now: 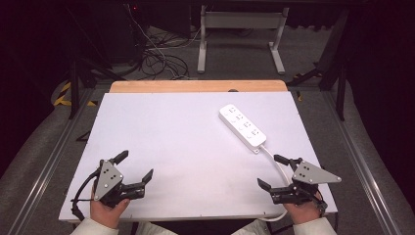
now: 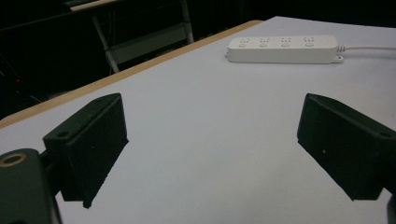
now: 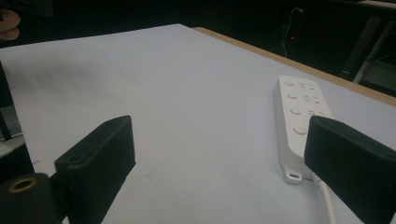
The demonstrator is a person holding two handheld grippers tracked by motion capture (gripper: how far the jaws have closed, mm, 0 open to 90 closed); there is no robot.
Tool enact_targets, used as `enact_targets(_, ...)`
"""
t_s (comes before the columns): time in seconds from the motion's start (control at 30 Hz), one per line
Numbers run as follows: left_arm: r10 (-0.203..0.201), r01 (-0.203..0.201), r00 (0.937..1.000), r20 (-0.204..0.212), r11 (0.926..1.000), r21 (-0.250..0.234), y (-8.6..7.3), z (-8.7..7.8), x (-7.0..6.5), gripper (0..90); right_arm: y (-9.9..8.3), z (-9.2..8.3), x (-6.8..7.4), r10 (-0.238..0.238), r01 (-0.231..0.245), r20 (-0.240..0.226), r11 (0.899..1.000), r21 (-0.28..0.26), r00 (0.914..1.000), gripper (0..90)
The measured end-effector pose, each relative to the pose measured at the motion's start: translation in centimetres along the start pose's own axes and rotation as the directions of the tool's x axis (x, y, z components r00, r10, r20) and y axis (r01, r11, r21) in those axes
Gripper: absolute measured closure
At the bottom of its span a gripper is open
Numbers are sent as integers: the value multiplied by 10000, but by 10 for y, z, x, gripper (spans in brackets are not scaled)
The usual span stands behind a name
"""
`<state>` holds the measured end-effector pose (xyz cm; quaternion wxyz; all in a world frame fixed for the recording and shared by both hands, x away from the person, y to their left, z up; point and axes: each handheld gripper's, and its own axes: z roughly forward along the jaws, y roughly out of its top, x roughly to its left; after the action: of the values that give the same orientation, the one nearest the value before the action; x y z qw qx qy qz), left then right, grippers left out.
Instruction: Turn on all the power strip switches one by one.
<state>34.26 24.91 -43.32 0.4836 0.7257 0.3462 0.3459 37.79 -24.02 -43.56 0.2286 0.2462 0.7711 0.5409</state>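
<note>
A white power strip (image 1: 242,127) lies flat on the white table top (image 1: 186,142), right of centre, angled toward the far left. Its white cable (image 1: 279,169) runs back past my right gripper and off the front edge. My left gripper (image 1: 134,166) rests at the front left, open, nothing between its jaws. My right gripper (image 1: 273,171) rests at the front right, open, a short way from the strip's cable end. The power strip (image 2: 282,48) lies far ahead between the left gripper's (image 2: 212,154) jaws. In the right gripper view the strip (image 3: 301,123) lies just ahead of the right gripper (image 3: 219,163), partly behind one jaw.
A wooden strip (image 1: 198,86) borders the table's far edge. Beyond it a grey metal frame (image 1: 240,34) and loose cables (image 1: 156,56) stand on the dark floor. Rails (image 1: 359,156) run along both sides of the table.
</note>
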Motion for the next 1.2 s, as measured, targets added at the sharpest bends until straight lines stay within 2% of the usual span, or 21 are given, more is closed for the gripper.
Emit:
enact_targets(0.27,181,-182,9998,-38,9998,-17,0,0,-2,87,1,0,0,-55,55,23,10000,-6,10000,90)
enact_targets(0.3,347,-347,9993,-119,9994,18,1,0,-2,87,1,0,0,-54,54,18,10000,-29,10000,89)
enact_targets(0.77,303,-304,9994,-150,9995,-15,1,-1,-2,87,7,1,-1,-40,41,46,10000,-39,10000,89)
enact_targets(0.93,275,-275,9995,-179,9996,-21,1,-1,-2,87,16,4,-3,88,-81,-135,9989,457,9999,137)
enact_targets(1.03,273,-273,9994,-199,9996,-10,1,-1,-3,87,23,9,-3,26,-24,-15,9964,842,10000,182)
enact_targets(1.2,282,-283,9993,-234,9996,-10,1,-1,-2,87,35,15,-9,207,-192,-115,9934,1133,9997,250)
